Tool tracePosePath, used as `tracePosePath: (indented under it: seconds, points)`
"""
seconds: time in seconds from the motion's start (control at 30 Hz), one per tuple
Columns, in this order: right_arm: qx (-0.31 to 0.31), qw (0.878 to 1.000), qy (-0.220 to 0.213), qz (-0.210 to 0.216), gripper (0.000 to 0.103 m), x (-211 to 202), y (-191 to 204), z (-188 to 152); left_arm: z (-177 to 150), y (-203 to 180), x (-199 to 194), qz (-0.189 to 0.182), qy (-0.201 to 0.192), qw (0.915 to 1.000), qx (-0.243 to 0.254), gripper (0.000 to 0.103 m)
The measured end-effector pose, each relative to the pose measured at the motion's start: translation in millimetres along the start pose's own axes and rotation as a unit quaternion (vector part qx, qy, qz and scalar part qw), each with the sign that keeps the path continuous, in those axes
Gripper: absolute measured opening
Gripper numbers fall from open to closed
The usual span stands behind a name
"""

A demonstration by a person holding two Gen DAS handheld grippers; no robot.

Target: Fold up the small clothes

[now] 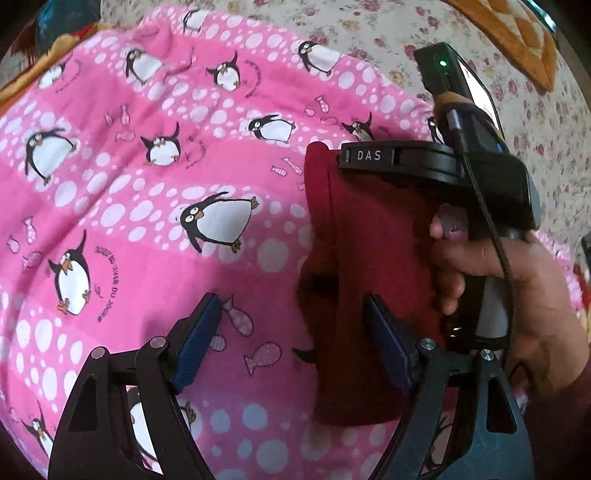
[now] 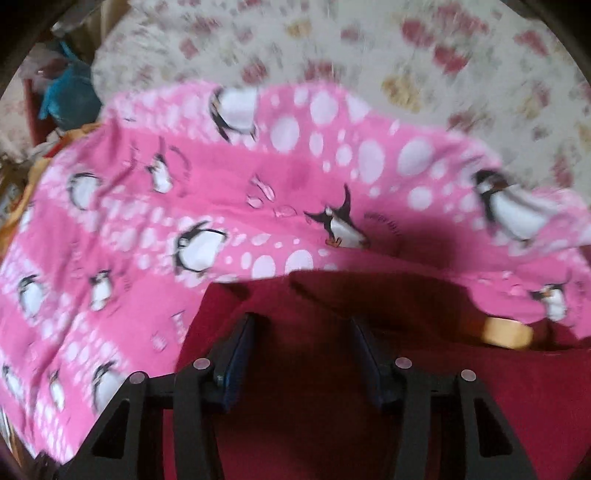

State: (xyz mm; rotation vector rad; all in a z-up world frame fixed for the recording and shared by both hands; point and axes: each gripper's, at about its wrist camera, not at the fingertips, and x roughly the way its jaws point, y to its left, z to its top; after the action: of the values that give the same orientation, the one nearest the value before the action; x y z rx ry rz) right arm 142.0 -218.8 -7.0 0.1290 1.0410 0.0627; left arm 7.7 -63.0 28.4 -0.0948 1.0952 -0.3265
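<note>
Two claws gape apart over a red garment (image 1: 369,258) on the pink penguin blanket (image 1: 129,203): left claw (image 1: 291,339), right claw (image 2: 301,354); floral sheet (image 1: 406,33) at upper frame.

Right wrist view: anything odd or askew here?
Yes. The whole view is motion-blurred, and the pink penguin blanket has its far edge lifted and rumpled over the red garment. No damage visible.

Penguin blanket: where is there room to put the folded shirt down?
The penguin blanket lies bare left of the red garment, ahead of the open left hand-held gripper. It is crowded on the right: the right hand-held gripper, also open, hangs over the garment there.
</note>
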Motion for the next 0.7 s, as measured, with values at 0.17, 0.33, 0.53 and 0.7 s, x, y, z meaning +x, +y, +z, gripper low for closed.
tracePosePath:
  seconds: [0.17, 0.33, 0.53, 0.7]
  points:
    - [0.014, 1.000, -0.004, 0.009, 0.051, -17, -4, -2, 1, 16, -5, -0.017, 0.002, 0.9993, -0.033, 0.080]
    - [-0.003, 0.999, -0.006, 0.036, 0.077, -41, 13, -8, -2, 14, -6, -0.012, 0.003, 0.9993, -0.035, 0.080]
    - [-0.091, 0.995, 0.000, -0.039, 0.051, -10, 54, -15, -1, 15, -4, -0.010, 0.003, 0.9994, -0.033, 0.080]
    - [-0.012, 1.000, 0.005, -0.003, 0.047, -4, 29, -6, 1, 13, 0, -0.002, 0.005, 0.9996, -0.027, 0.081]
